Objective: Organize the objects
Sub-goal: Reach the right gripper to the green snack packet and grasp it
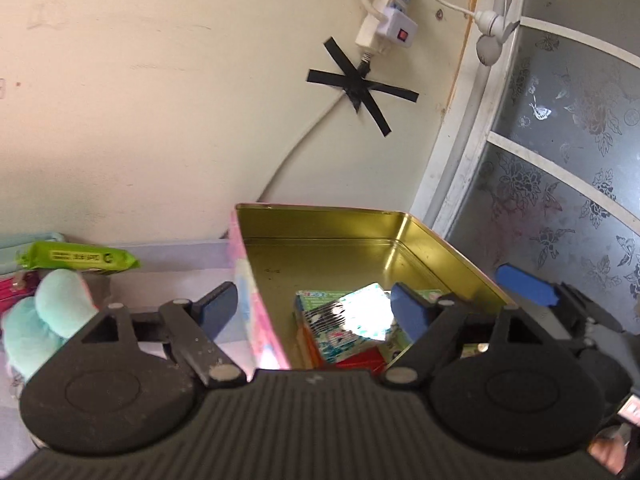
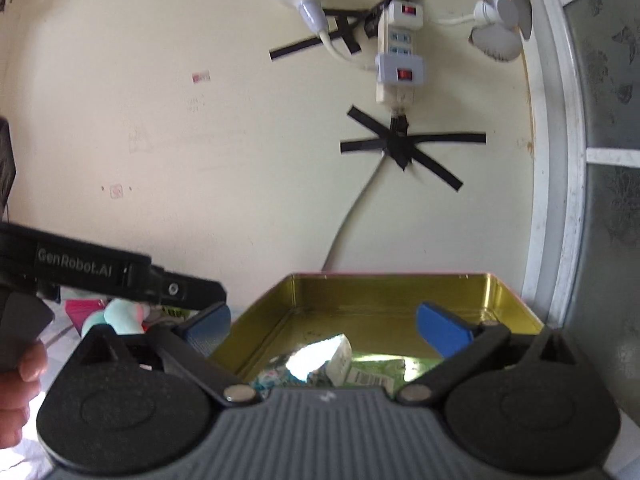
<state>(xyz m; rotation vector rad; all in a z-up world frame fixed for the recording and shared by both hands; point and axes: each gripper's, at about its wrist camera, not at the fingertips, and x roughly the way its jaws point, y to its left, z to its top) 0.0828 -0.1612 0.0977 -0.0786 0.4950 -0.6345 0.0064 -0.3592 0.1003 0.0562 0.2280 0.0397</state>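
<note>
The left gripper (image 1: 310, 306) hangs nearest, jaws spread wide with nothing between them; its left pad sits outside the tin's pink wall, its right pad over the inside; the right gripper (image 2: 322, 322) likewise stands fully open and empty, held just above the near end of the open tin box (image 1: 440, 248); a hand (image 2: 16, 388) shows at the left edge of the right wrist view; inside the tin, on its gold floor near the front, lie glossy packets (image 1: 344, 324) in a loose pile; to the left of the tin rests a mint plush toy (image 1: 44, 312), and beyond it a green wipes pack (image 1: 76, 258); on the far wall a power strip (image 2: 398, 52) is fixed with black tape (image 2: 408, 146), a small white fan (image 2: 502, 24) beside it on the right.
</note>
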